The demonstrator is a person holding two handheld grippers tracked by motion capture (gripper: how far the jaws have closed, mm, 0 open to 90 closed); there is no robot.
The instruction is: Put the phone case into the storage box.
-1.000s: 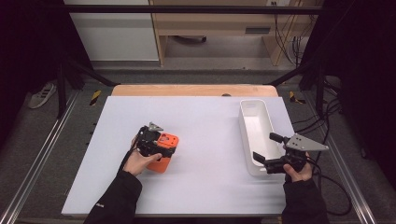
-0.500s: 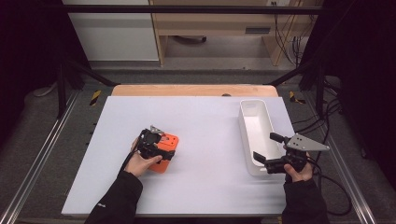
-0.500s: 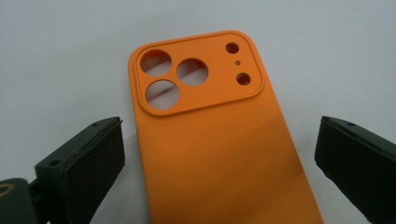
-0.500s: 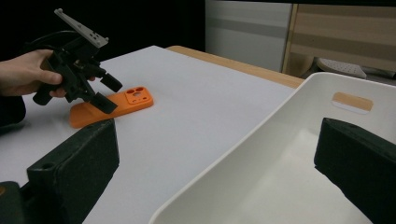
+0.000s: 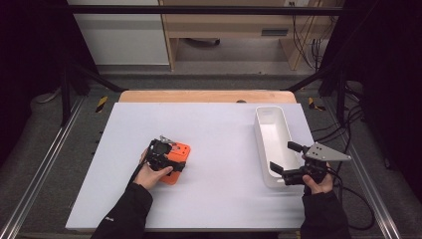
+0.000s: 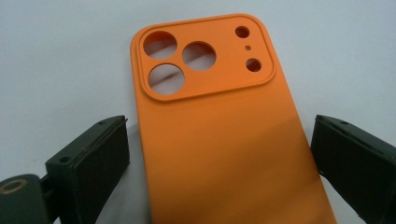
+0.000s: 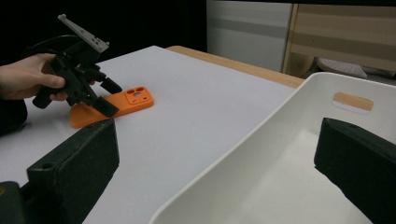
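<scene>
We see the left gripper (image 5: 166, 160) over the orange phone case (image 6: 224, 135), lying back-up on the white table (image 5: 224, 144); its 2 jaws have just been closing, straddling the case without touching. Our right gripper (image 5: 284, 162) hangs wide beside the white bin (image 5: 272, 144)

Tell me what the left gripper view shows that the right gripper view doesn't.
Left gripper view alone: the camera cutouts of the orange phone case up close, with the left gripper fingers just closing in, gaps still on both sides. Right gripper view alone: the white bin, the person's hand, and the right gripper open at the bin's near end. Both show the case flat on the white table.
</scene>
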